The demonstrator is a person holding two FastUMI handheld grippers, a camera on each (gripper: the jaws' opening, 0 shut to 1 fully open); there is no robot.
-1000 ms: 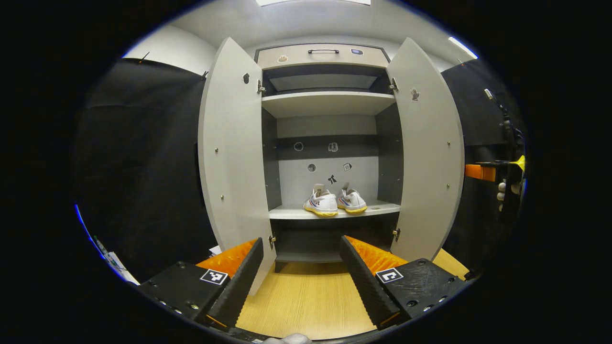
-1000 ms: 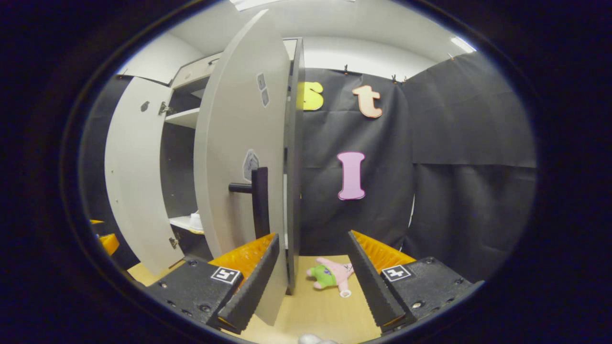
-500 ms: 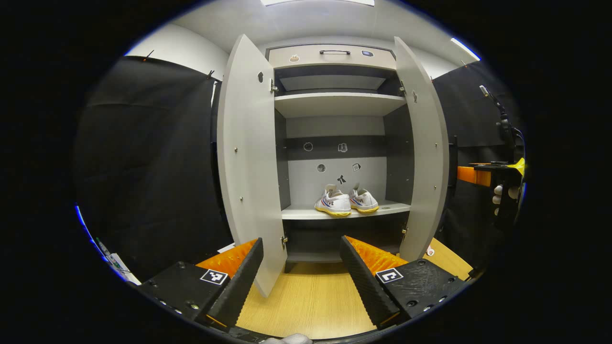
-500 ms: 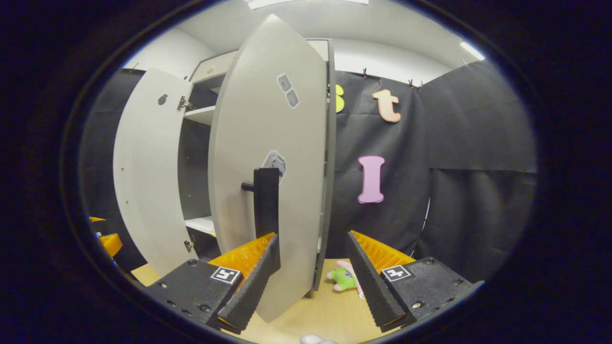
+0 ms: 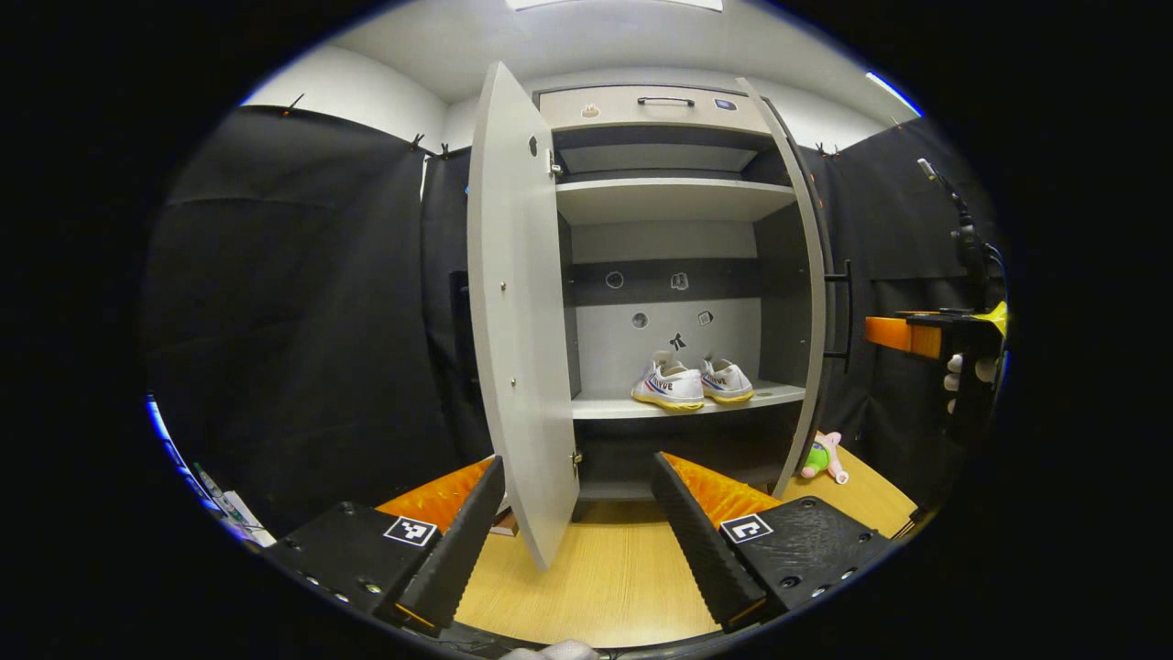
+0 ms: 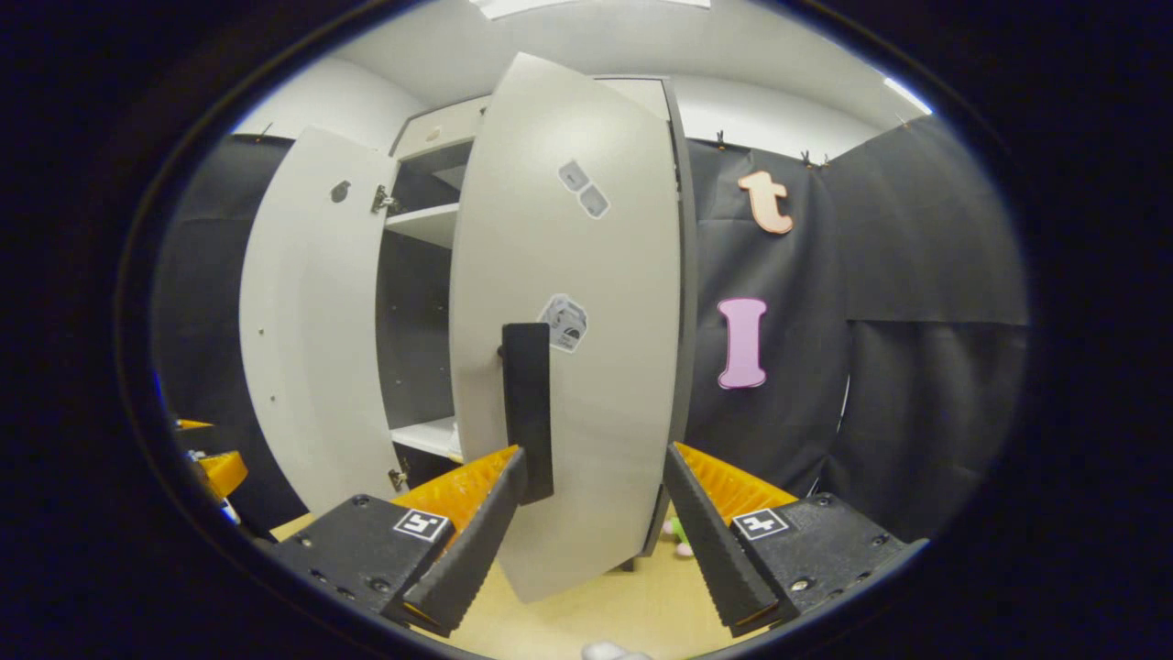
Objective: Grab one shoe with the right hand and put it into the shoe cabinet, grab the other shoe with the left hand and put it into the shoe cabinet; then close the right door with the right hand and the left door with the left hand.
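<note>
In the left gripper view the left gripper [image 5: 579, 527] hangs with fingers apart before the left door [image 5: 518, 312], which stands open; two white sneakers [image 5: 692, 383] sit side by side on the cabinet shelf [image 5: 605, 409]. In the right gripper view the right gripper [image 6: 596, 532] has its fingers apart, empty, near the partly swung right door [image 6: 596, 367] and its dark handle [image 6: 529, 412].

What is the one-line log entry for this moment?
shoes: on shelf | right door: half shut | left door: open | both grippers: open

Bright ceiling strip lights [image 5: 614, 4] (slight glare), sharp focus, bowed fisheye edges
</note>
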